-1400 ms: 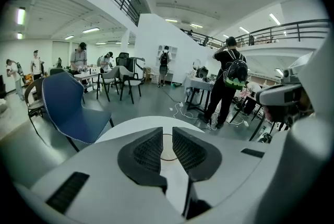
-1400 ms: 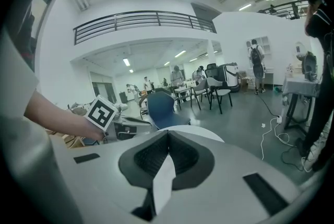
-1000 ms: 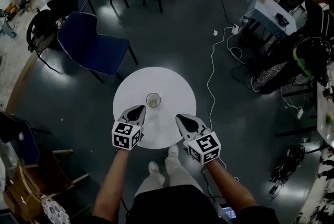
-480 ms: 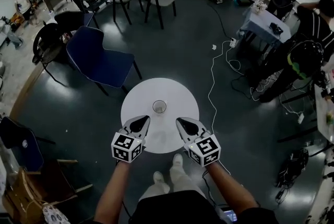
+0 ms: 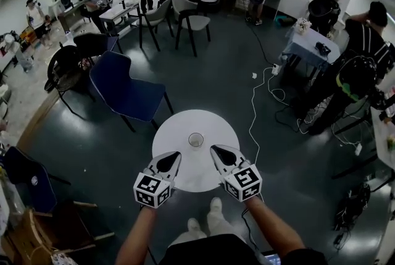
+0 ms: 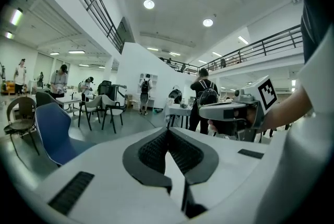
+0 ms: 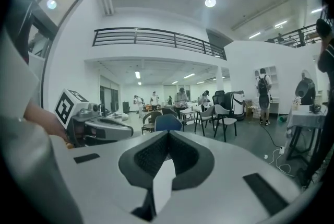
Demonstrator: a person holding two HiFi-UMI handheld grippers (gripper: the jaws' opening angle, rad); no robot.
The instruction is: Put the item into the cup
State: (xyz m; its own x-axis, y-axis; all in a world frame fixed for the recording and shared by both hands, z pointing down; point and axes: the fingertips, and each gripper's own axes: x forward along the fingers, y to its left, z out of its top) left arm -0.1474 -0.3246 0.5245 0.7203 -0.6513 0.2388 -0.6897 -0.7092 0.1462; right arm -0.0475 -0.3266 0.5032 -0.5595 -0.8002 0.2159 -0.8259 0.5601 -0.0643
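A small pale cup stands upright near the middle of the round white table; what it holds is too small to tell. My left gripper and right gripper hover side by side over the table's near edge, well above it, tips toward the cup. Both are shut with nothing between the pads. The left gripper view shows shut jaws pointing out across the room, with the right gripper beside them. The right gripper view shows its shut jaws and the left gripper. Neither gripper view shows the cup or table.
A blue chair stands left of and behind the table. A white cable runs over the dark floor on its right. Grey chairs, a small desk and several people stand farther off. My shoes are below the table's near edge.
Both grippers have risen, staying shut and side by side. The table and cup look smaller and sit lower in the head view, and more of the room's far side shows.
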